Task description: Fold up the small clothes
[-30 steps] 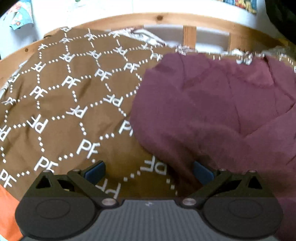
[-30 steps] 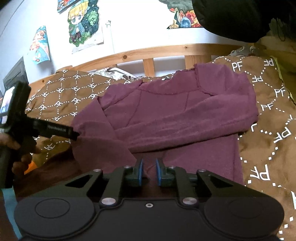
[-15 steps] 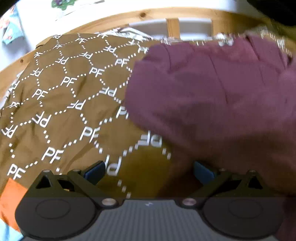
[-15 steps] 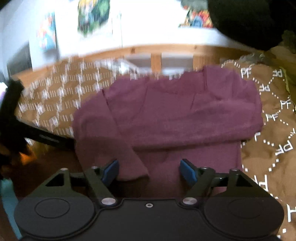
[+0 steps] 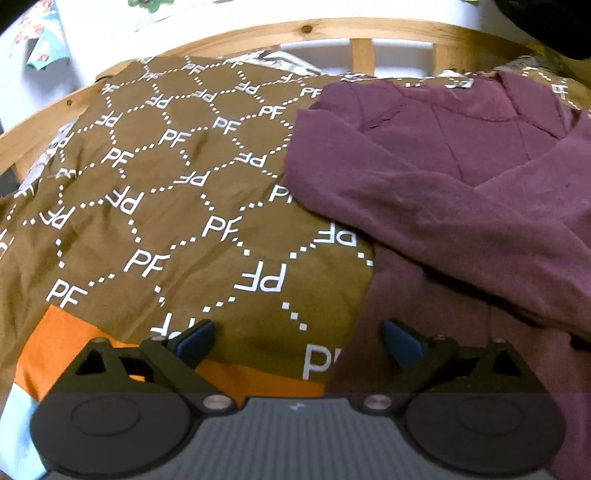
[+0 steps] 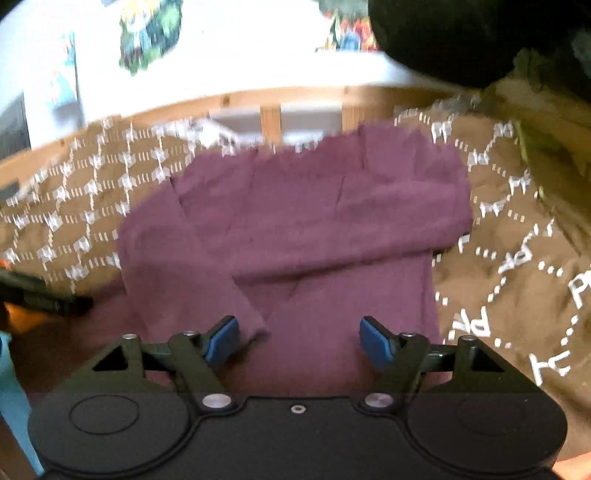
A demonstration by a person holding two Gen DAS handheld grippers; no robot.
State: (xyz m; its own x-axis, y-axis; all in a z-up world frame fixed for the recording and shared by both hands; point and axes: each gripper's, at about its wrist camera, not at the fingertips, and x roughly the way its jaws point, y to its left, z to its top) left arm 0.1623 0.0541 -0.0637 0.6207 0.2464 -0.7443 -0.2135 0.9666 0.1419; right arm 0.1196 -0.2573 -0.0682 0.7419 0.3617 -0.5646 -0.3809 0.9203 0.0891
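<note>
A maroon long-sleeved top (image 6: 317,229) lies flat on a brown bedspread (image 5: 166,206) printed with white "PF" letters. Both sleeves are folded across its body. In the left wrist view the top (image 5: 461,192) fills the right side. My left gripper (image 5: 297,339) is open and empty, over the bedspread at the top's lower left edge. My right gripper (image 6: 297,338) is open and empty, just above the top's lower part, with a sleeve cuff (image 6: 251,325) near its left finger.
A wooden bed rail (image 5: 332,31) runs along the far edge, with a white wall and posters behind. An orange band (image 5: 55,343) edges the bedspread at front left. A dark shape (image 6: 461,40) hangs at top right. The left tool's arm (image 6: 40,299) shows at the left.
My right gripper opened and let go of the sleeve, which now lies across the top. Both grippers drew back toward the near edge of the bed.
</note>
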